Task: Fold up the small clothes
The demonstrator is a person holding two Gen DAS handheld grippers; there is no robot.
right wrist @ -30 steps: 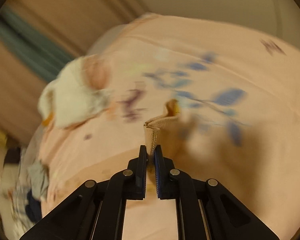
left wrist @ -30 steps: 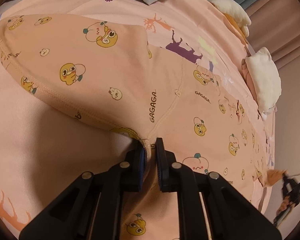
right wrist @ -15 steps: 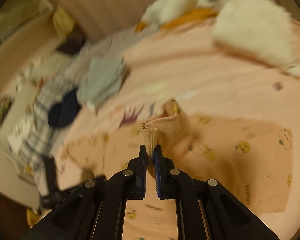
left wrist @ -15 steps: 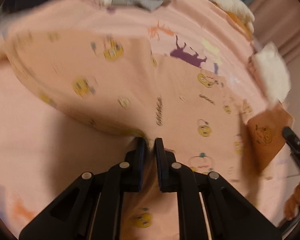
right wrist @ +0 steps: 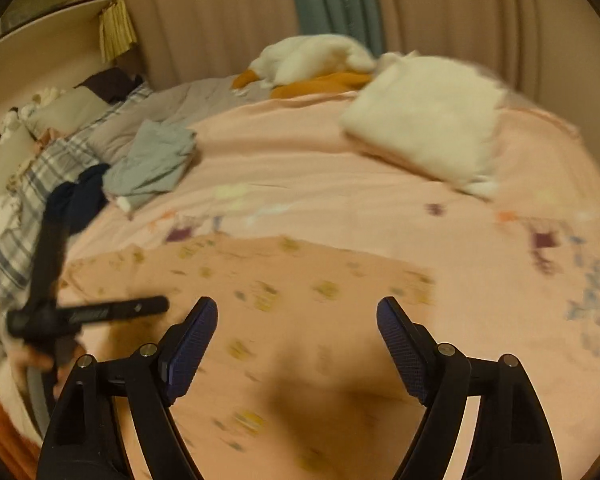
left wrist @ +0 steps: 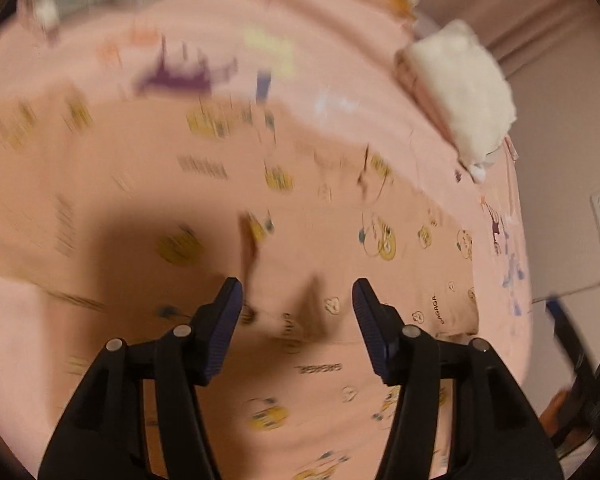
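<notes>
I see one garment (left wrist: 300, 240): peach-orange knit, printed with yellow cartoon faces and "GAGAGA" lettering. It lies spread flat on the pink bed sheet (left wrist: 340, 80), untouched by anything. A small raised crease shows near its middle, though motion blur makes that uncertain. Its far edge runs roughly straight.

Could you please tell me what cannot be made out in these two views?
- Left wrist view: prints on the garment smeared by motion blur.
- Right wrist view: garment's near edge cut off behind the right gripper.
- Left gripper: blurred in the right view.
</notes>
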